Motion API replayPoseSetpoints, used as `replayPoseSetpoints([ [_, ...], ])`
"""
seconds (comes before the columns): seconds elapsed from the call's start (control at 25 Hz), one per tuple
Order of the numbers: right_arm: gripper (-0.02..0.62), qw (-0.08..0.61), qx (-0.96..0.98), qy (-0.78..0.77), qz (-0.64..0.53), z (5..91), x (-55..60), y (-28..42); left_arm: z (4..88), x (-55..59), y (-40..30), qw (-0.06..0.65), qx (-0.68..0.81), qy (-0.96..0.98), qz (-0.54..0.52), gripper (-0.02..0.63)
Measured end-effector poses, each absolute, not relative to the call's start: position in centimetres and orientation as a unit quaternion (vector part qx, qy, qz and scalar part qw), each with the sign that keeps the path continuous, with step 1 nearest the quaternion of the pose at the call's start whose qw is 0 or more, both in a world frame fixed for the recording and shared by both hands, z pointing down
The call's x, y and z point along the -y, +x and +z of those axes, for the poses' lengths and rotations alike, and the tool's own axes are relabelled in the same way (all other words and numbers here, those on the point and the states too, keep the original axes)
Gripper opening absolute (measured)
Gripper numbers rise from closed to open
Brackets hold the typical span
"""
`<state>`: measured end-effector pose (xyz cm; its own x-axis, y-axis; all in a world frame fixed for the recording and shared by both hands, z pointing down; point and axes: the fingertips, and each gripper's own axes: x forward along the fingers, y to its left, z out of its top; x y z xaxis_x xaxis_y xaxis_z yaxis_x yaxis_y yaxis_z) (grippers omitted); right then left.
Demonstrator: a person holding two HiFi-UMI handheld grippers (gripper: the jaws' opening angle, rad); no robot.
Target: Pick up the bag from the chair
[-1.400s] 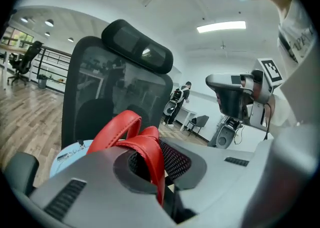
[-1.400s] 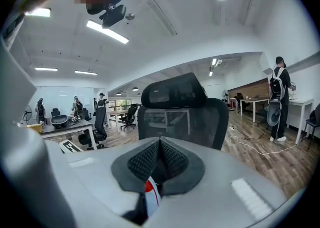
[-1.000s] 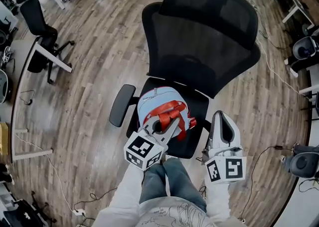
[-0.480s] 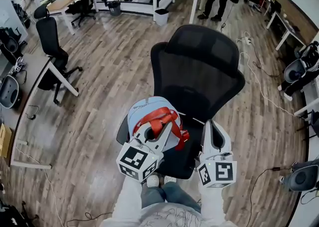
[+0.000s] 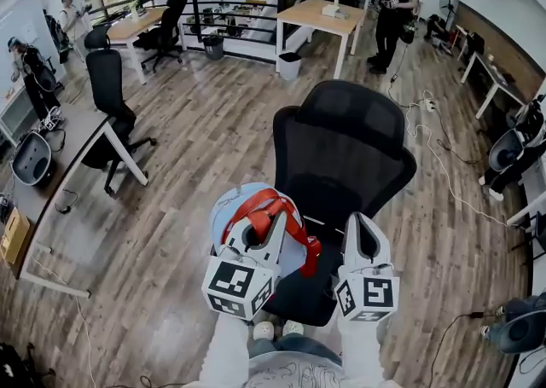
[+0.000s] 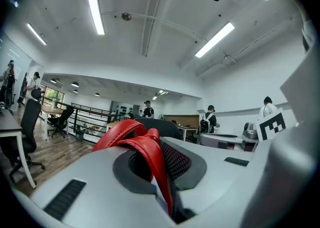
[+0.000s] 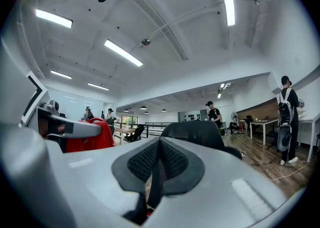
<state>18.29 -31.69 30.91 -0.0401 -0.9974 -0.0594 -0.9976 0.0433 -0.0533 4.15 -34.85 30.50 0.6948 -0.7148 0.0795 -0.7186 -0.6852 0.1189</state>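
Note:
A light blue bag (image 5: 229,211) with red straps (image 5: 271,205) hangs lifted above the black office chair (image 5: 341,152). My left gripper (image 5: 263,231) is shut on the red straps (image 6: 145,149), which run between its jaws in the left gripper view. My right gripper (image 5: 363,237) is beside it on the right, jaws shut with nothing between them (image 7: 159,164). The chair's backrest (image 7: 195,133) shows ahead of the right gripper, and the red straps (image 7: 87,139) appear at that view's left.
Wooden floor (image 5: 196,130) surrounds the chair. A desk (image 5: 81,147) with another black chair (image 5: 111,96) stands at left. A table (image 5: 322,15) and a bin (image 5: 290,65) are farther back. People stand at the back and far left. Cables lie at right (image 5: 444,156).
The bag has risen off the chair seat with my left gripper. The view has tilted up, showing more of the room. The right gripper rose alongside.

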Motion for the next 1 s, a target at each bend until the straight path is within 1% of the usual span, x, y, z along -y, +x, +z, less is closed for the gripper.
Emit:
replayPoseSetpoints([
  [0.44, 0.011, 0.051, -0.719, -0.693, 0.009, 29.8, 30.8, 17.4, 29.2, 33.5, 1.2, 0.065, 0.444, 0.894, -0.007, 0.017],
  [1.0, 0.011, 0.055, -0.709, -0.703, 0.014, 29.1, 30.0, 18.3, 28.7, 33.7, -0.4, 0.064, 0.461, 0.885, -0.018, 0.017],
])
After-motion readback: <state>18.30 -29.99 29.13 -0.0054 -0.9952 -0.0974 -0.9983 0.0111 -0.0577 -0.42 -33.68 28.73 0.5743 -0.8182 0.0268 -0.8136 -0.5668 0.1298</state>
